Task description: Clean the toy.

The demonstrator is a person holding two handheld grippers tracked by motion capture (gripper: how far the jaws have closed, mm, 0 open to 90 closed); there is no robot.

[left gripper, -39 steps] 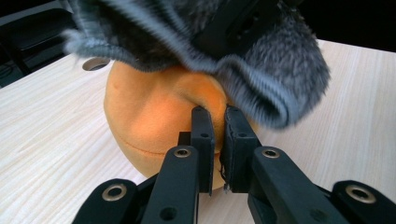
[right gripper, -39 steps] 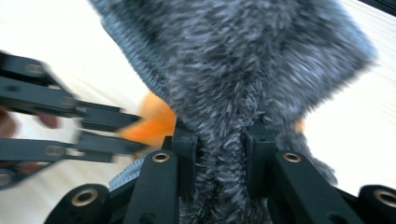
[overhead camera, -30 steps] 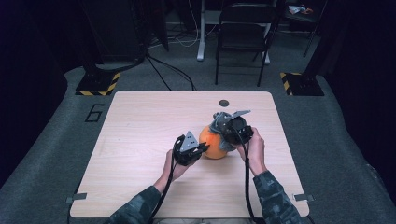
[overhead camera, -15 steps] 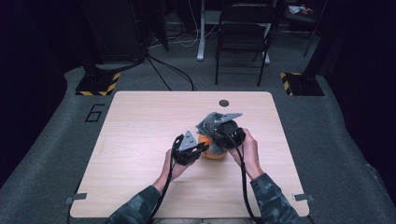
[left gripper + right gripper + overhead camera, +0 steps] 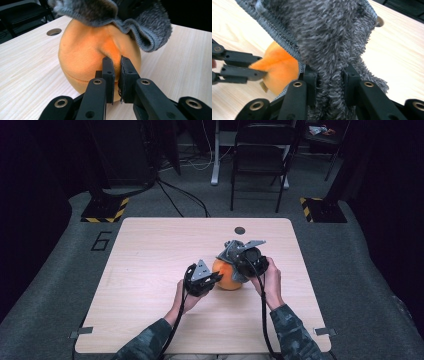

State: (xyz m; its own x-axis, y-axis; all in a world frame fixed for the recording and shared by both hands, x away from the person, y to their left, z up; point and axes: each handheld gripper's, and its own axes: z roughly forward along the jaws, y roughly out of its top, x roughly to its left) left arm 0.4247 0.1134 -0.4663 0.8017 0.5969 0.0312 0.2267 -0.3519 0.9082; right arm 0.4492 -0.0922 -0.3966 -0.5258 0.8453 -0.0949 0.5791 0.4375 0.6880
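An orange plush ball (image 5: 226,277) rests on the wooden table (image 5: 150,260). A grey fuzzy knitted cover (image 5: 329,32) lies over its top and far side. My left gripper (image 5: 117,67) is shut, pinching a fold of the orange fabric (image 5: 82,55) at the ball's near side, and the grey cover (image 5: 150,32) hangs just above it. My right gripper (image 5: 329,75) is shut on a bunch of the grey cover, holding it over the ball (image 5: 279,67). From above, the left gripper (image 5: 215,279) is left of the ball and the right gripper (image 5: 236,264) above-right of it.
A round cable hole (image 5: 240,230) sits in the table near its far edge. A black chair (image 5: 260,165) and cables stand on the floor beyond the table. Bare tabletop spreads to the left and toward the near edge.
The right gripper with the grey cover has shifted slightly left and nearer over the ball. The left gripper has kept still on the orange fabric.
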